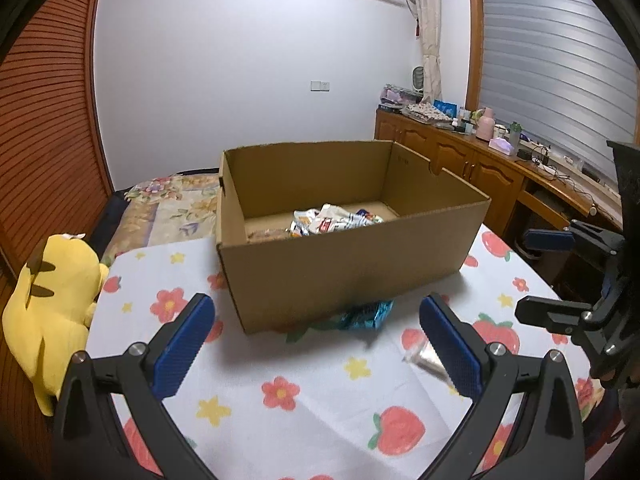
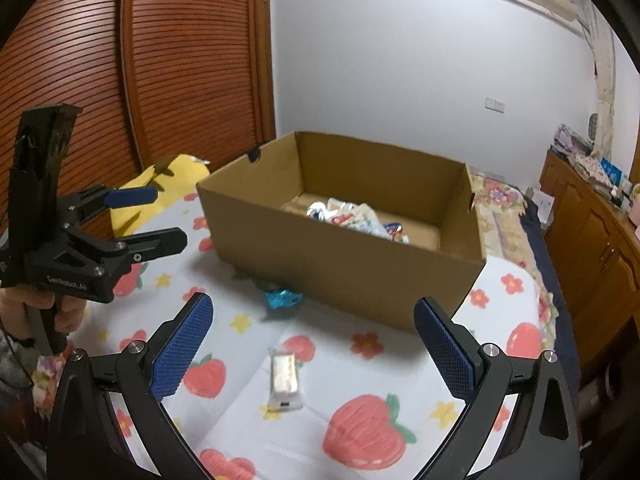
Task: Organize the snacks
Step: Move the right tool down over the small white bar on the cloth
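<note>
Above the tablecloth (image 2: 248, 412), both the left gripper (image 1: 316, 344) and right gripper (image 2: 314, 340) hover level, spread wide.

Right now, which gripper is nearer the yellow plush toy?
Left. The left gripper has the yellow plush toy close on its left; the right gripper sees it farther off, beyond the left one.

- Crinkled blue foil snack packet (image 1: 362, 315), ahead of the left jaws, partly hidden under the brown cardboard box (image 1: 344, 276).
- Loose wrappers inside the box (image 2: 360, 216): print unreadable.
</note>
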{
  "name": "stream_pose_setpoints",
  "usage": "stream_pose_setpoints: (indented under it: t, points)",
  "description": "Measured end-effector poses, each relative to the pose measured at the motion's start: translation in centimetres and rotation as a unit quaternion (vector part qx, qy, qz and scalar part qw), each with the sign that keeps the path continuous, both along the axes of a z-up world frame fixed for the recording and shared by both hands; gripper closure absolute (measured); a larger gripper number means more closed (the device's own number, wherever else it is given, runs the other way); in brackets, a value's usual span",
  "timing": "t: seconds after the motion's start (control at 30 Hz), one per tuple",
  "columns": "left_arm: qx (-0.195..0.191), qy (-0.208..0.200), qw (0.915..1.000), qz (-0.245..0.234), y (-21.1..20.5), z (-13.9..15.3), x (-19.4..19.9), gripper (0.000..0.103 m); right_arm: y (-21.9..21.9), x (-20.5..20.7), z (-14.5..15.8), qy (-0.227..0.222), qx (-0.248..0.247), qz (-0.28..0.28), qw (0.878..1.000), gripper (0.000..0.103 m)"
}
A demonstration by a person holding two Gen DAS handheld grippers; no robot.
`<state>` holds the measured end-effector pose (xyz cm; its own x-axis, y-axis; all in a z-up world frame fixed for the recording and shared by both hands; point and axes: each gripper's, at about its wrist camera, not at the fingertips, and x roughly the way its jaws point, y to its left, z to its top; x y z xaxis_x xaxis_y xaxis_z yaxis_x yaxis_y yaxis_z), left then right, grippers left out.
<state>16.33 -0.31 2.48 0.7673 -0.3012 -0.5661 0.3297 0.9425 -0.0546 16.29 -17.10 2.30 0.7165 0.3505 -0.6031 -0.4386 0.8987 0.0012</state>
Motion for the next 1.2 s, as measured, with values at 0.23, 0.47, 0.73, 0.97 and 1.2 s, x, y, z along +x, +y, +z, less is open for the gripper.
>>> stream_pose_setpoints:
  t: [0.23, 0.47, 0.73, 0.97, 1.2]
  points:
    - [-0.009, 0.025, 0.9997, 0.0, 0.6, -2.5, -0.4, 0.0, 0.5, -0.5, -3.4, 0.032, 0.003, 0.005, 0.999, 0.002]
    - [-0.008, 0.043, 0.999, -0.001, 0.5, -4.6, -0.3, 0.0, 1.0, 0.3, -7.0, 0.066, -0.007, 0.003, 0.998, 0.009]
    - [-0.001, 0.05, 0.9988, -0.002, 0.0, -5.5, -0.3, 0.0, 1.5, 1.2, -9.0, 0.088, -0.013, 0.002, 0.996, 0.033]
    - [-0.001, 0.056, 0.9984, -0.001, 0.0, -6.2, -0.1, 0.0, 2.4, 1.6, -9.9, 0.1, -0.026, 0.008, 0.995, 0.051]
    - [-0.002, 0.058, 0.9983, 0.001, 0.2, -6.4, 0.0, 0.001, 3.0, 1.7, -10.6, 0.111, -0.047, 0.003, 0.993, 0.062]
